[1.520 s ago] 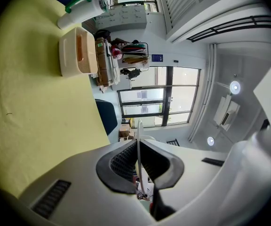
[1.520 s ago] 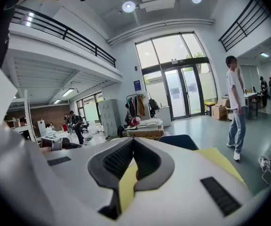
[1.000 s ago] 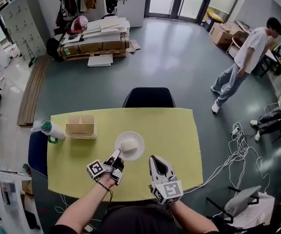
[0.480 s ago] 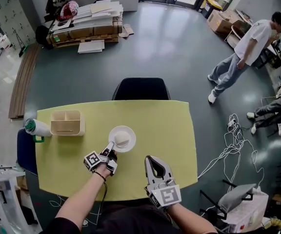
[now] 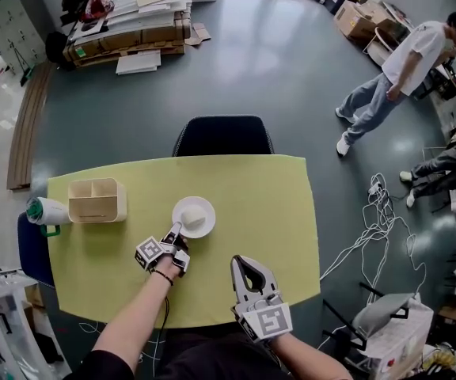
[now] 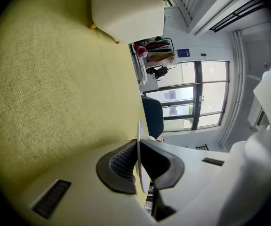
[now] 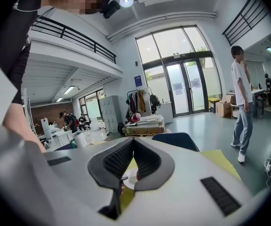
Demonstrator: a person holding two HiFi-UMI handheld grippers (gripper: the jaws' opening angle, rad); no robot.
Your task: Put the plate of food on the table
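Observation:
A white plate (image 5: 199,209) with a pale bun (image 5: 194,222) sits over the middle of the yellow table (image 5: 260,204); I cannot tell whether it touches the top. My left gripper (image 5: 174,232) is shut on the plate's near rim. In the left gripper view the plate (image 6: 139,131) shows edge-on, pinched between the black pads (image 6: 121,161). My right gripper (image 5: 241,263) hovers over the table's front part, to the right of the plate, shut with nothing in it. Below the closed right gripper (image 7: 132,144), a bit of the plate (image 7: 131,179) shows.
A cream divided box (image 5: 96,199) and a white jug with a green handle (image 5: 44,210) stand at the table's left end. A dark chair (image 5: 222,137) is pushed in at the far side. A person (image 5: 394,74) walks at the back right; cables (image 5: 382,220) lie on the floor.
The head view has shifted, so the table sits lower-left in the picture. The left gripper keeps its hold on the plate, and the right gripper stays shut in the same place.

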